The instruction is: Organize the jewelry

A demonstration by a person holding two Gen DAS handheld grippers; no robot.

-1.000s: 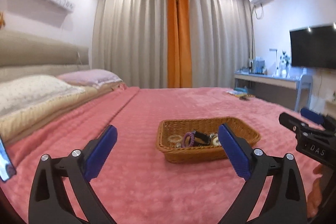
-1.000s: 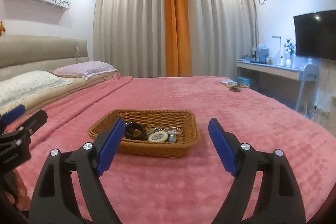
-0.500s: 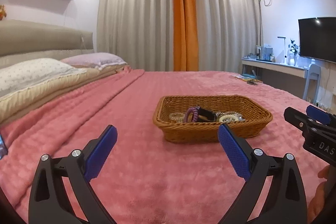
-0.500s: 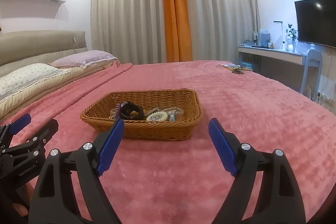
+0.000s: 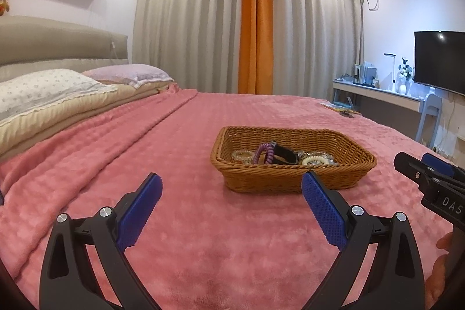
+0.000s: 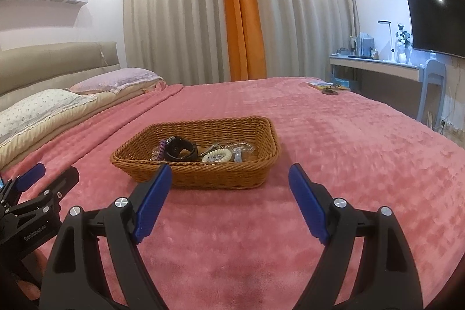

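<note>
Two handheld grippers face one shallow rectangular woven wicker basket on the pink plush bedspread.

Change over the last second: both views sit lower and closer to the bedspread. The basket was smaller and partly masked by the blue pads a second ago; now it stands larger, above the pads in each view. The basket itself looks unmoved on the bed, and its contents keep the same order.

Left gripper: jaws spread wide, nothing between the blue pads. Basket ahead and to its right, clear of the pads.

Right gripper: jaws also wide, empty. Its left pad overlaps the basket's near wall in the picture; contact cannot be told.

Contents, all inside the basket and heaped toward the near side:
- purple coiled hair tie, propped up on edge
- black watch with broad strap, just beside the purple coil
- cream spiral coil band, flat on the bottom
- clear glassy bangle, at the left end in the left view
- small silvery pieces at the right end, too small to name

No jewelry shows loose on the bedspread.

Judgement: the descent reads as squaring up to the basket. With every piece already in it, this fits either sorting about to be done from the heap or pieces gathered in and the grippers drawn back.
</note>
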